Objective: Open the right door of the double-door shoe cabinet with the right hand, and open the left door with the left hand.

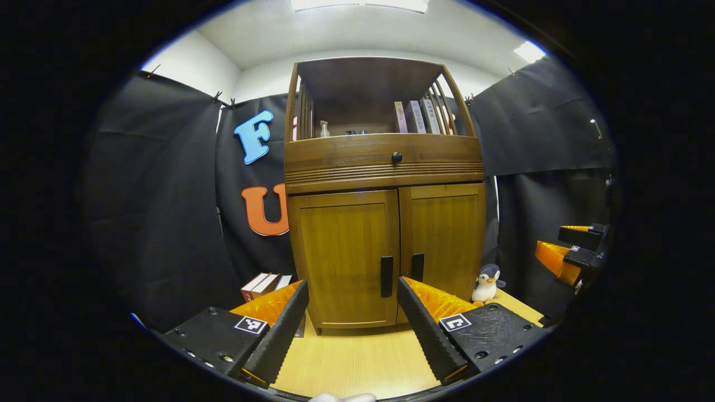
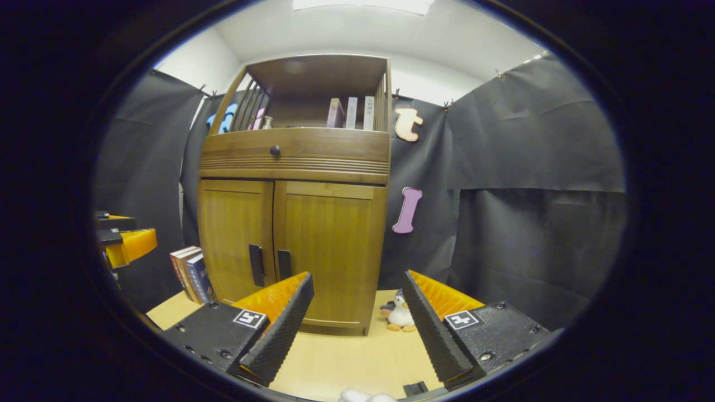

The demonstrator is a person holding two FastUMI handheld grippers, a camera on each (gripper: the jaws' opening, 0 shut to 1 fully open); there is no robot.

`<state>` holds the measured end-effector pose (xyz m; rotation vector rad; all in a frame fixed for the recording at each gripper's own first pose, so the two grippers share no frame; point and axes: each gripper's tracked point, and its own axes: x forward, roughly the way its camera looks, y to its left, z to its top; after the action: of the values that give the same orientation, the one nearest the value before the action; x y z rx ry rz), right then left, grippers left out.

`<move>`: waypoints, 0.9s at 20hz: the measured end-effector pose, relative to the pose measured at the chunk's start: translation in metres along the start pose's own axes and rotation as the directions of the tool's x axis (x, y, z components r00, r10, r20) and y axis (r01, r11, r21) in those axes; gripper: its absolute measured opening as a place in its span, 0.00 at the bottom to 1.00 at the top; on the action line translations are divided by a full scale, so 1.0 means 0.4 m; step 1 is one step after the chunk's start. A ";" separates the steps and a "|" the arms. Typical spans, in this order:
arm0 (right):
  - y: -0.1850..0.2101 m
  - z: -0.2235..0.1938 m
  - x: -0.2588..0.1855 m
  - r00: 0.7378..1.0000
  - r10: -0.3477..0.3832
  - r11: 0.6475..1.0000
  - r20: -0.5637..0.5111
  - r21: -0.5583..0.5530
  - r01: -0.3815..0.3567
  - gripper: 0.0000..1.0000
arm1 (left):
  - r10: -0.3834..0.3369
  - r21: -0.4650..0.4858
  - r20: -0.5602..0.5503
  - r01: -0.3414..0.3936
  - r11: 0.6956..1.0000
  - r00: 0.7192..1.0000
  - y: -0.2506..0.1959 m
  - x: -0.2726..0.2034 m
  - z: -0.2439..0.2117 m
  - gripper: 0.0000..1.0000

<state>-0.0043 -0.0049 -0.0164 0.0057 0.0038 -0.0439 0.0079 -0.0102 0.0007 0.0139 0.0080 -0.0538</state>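
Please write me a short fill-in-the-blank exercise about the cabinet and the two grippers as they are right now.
1. Both doors of the shoe cabinet are ____.
2. The left gripper and the right gripper both have their fingers spread ____, holding nothing.
3. The plush toy standing on the floor beside the cabinet is a ____.
4. The drawer above the doors has one round ____ in its middle.

Missing words: closed; open; penguin; knob
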 end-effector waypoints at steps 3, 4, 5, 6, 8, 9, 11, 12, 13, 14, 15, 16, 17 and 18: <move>0.012 -0.003 0.014 1.000 0.018 1.000 -0.010 -0.002 -0.018 1.00 | 0.001 -0.019 -0.002 -0.001 1.000 1.000 0.000 -0.004 -0.007 0.96; 0.017 -0.004 0.023 1.000 0.022 1.000 -0.010 -0.003 -0.022 1.00 | 0.006 -0.021 0.000 -0.006 1.000 1.000 0.008 -0.005 -0.006 0.96; 0.019 -0.002 0.033 1.000 0.024 1.000 -0.011 -0.004 -0.024 1.00 | 0.011 -0.021 0.000 -0.011 1.000 1.000 0.013 -0.007 -0.006 0.96; 0.023 -0.002 0.047 1.000 0.027 1.000 -0.010 -0.004 -0.027 1.00 | 0.017 -0.020 0.002 -0.017 1.000 1.000 0.020 -0.009 -0.007 0.96; 0.049 -0.010 0.080 0.999 0.045 0.999 -0.019 -0.014 -0.045 1.00 | 0.037 -0.014 0.003 -0.037 0.999 0.999 0.039 -0.014 -0.010 1.00; 0.064 -0.015 0.100 0.998 0.054 0.998 -0.020 -0.020 -0.054 1.00 | 0.047 -0.014 0.008 -0.046 0.999 0.999 0.048 -0.018 -0.009 0.96; 0.097 -0.030 0.146 0.997 0.071 0.997 -0.032 -0.031 -0.072 1.00 | 0.060 -0.014 0.004 -0.060 0.998 0.998 0.065 -0.027 -0.016 0.96; 0.116 -0.045 0.173 0.996 0.084 0.996 -0.039 -0.034 -0.085 1.00 | 0.069 -0.017 0.004 -0.069 0.998 0.998 0.073 -0.031 -0.017 0.96; 0.136 -0.056 0.202 0.995 0.092 0.995 -0.042 -0.034 -0.093 1.00 | 0.070 -0.021 0.005 -0.070 0.997 0.998 0.077 -0.032 -0.014 1.00; 0.157 -0.065 0.234 0.994 0.099 0.994 -0.046 -0.034 -0.101 1.00 | 0.077 -0.021 0.003 -0.077 0.997 0.997 0.081 -0.033 -0.014 0.96; 0.172 -0.072 0.257 0.993 0.106 0.994 -0.050 -0.034 -0.108 1.00 | 0.083 -0.020 0.004 -0.082 0.996 0.997 0.084 -0.036 -0.013 0.96; 0.194 -0.088 0.295 0.992 0.115 0.993 -0.056 -0.029 -0.117 1.00 | 0.086 -0.016 0.005 -0.086 0.996 0.996 0.085 -0.038 -0.009 0.96; 0.216 -0.099 0.325 0.990 0.126 0.992 -0.070 -0.020 -0.127 0.99 | 0.093 -0.009 0.006 -0.093 0.996 0.996 0.091 -0.039 -0.009 0.96; 0.234 -0.113 0.359 0.988 0.133 0.991 -0.084 -0.008 -0.134 1.00 | 0.103 -0.001 0.002 -0.103 0.995 0.995 0.098 -0.042 -0.012 0.96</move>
<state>0.1431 0.0828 -0.0617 -0.0063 0.0871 0.0902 -0.0067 0.0298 -0.0033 0.0138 0.0051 0.0488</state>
